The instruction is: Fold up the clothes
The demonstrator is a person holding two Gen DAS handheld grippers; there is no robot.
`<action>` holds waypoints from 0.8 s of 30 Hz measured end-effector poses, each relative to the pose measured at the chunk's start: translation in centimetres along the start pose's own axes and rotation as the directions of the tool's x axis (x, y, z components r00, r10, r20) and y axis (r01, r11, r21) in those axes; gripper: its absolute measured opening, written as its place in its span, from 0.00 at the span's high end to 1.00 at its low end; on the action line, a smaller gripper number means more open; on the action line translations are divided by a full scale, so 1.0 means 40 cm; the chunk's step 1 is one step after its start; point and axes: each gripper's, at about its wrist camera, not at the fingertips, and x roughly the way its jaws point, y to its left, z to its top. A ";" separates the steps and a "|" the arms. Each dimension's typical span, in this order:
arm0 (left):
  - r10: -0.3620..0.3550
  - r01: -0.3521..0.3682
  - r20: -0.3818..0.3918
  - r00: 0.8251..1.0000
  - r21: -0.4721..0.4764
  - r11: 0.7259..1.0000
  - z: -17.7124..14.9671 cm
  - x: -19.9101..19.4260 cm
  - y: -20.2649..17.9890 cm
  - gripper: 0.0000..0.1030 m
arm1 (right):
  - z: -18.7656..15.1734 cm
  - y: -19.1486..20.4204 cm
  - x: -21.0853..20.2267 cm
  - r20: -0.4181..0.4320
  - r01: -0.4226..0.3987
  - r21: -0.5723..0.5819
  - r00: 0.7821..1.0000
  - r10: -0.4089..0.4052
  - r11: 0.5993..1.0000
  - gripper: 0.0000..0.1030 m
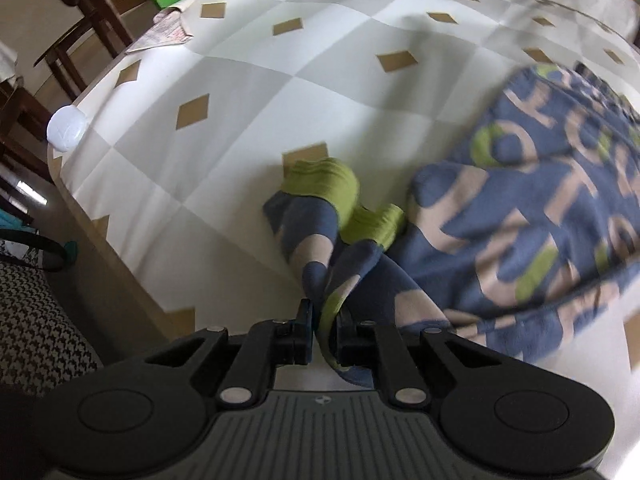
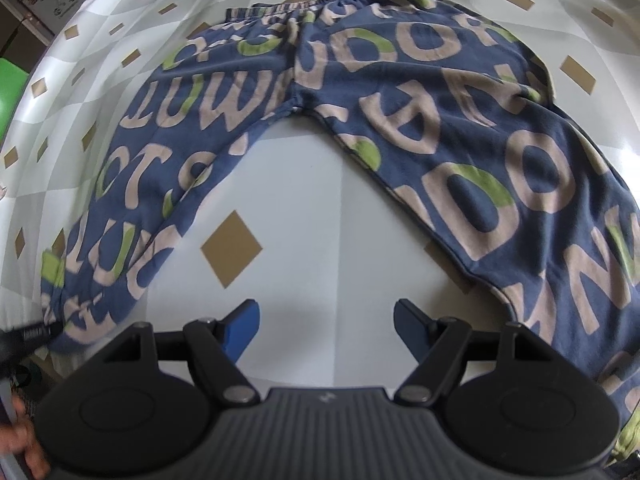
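Blue lettered trousers [image 2: 400, 92] lie waistband away from me, legs splayed toward me; my left gripper [image 1: 325, 320] pinches one leg's cuff end, right gripper [image 2: 326, 328] gapes empty.

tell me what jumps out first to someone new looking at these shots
The blue trousers printed with big beige letters, spread legs apart across the diamond-patterned tablecloth. Next, the left hand-held gripper shut on one leg near its green cuff, while the right hand-held gripper hangs open over bare cloth between the legs.
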 end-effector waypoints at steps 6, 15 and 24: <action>-0.003 0.004 -0.021 1.000 0.038 0.999 -0.048 -0.028 -0.024 0.85 | -0.004 -0.013 0.000 -0.002 0.004 0.009 1.000 -0.004 1.000 0.30; -0.088 0.096 -0.097 0.991 0.081 0.992 -0.130 -0.072 -0.028 0.76 | -0.011 -0.019 -0.006 -0.002 -0.009 0.007 1.000 0.010 1.000 0.30; -0.221 0.228 -0.072 0.973 0.113 0.967 -0.147 -0.166 -0.043 0.71 | -0.012 -0.003 -0.014 0.014 0.021 -0.036 1.000 -0.020 0.999 0.29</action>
